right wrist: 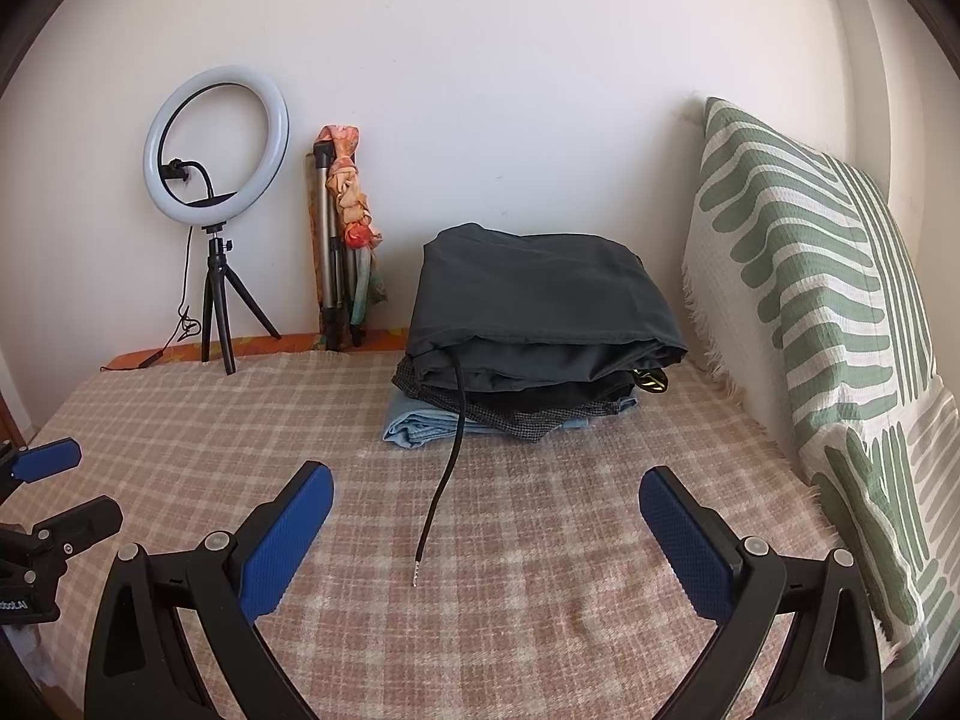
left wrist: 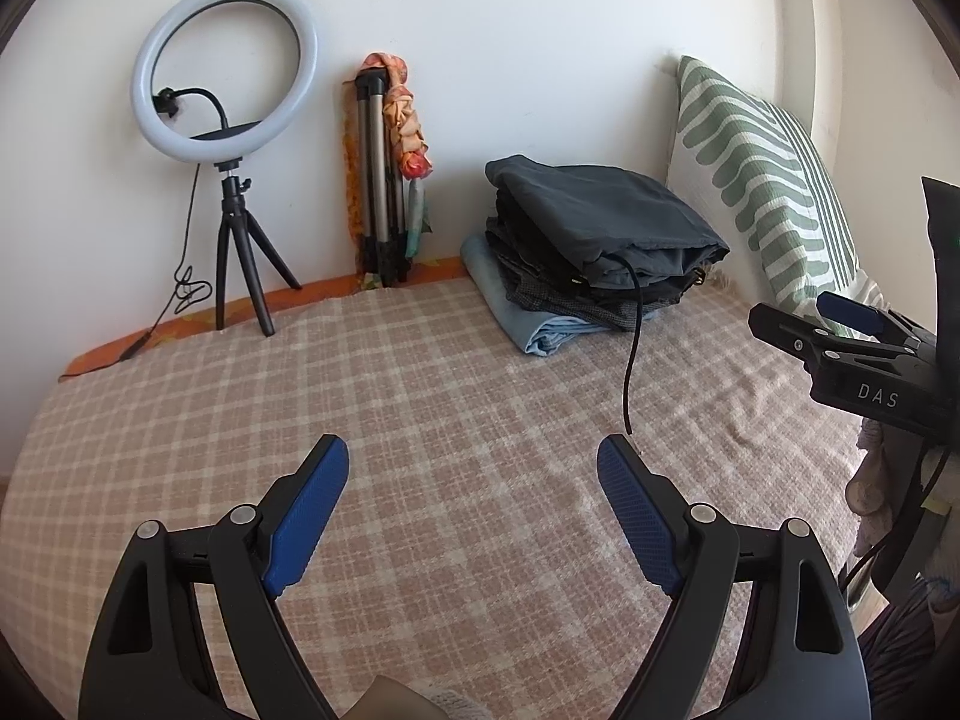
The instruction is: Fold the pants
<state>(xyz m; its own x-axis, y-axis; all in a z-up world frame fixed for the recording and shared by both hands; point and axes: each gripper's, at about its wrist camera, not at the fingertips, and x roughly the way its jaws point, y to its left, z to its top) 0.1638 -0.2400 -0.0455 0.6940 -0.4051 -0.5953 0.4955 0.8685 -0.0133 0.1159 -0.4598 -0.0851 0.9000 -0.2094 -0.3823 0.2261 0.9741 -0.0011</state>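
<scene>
pants look already folded: the dark grey cloth pair [right wrist: 540,300] tops a stack of folded garments [right wrist: 516,414] at frame centre on the checked beige bedspread [right wrist: 360,630]. left gripper [left wrist: 474,510] and right gripper [right wrist: 486,534] hang spread wide, empty; nothing unfolded shows.

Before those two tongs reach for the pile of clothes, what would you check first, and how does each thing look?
1. Left tongs open and holding nothing: ok.
2. Right tongs open and holding nothing: ok.
3. Checked blanket in front of the pile free for spreading: ok, apart from the cord.
4. Stack of folded clothes within view of both cameras, dark grey pants on top: ok.
5. Black drawstring cord trailing from the pile across the blanket: not ok, it could snag.
6. Whether the top garment comes off without dragging those beneath: cannot tell.
</scene>
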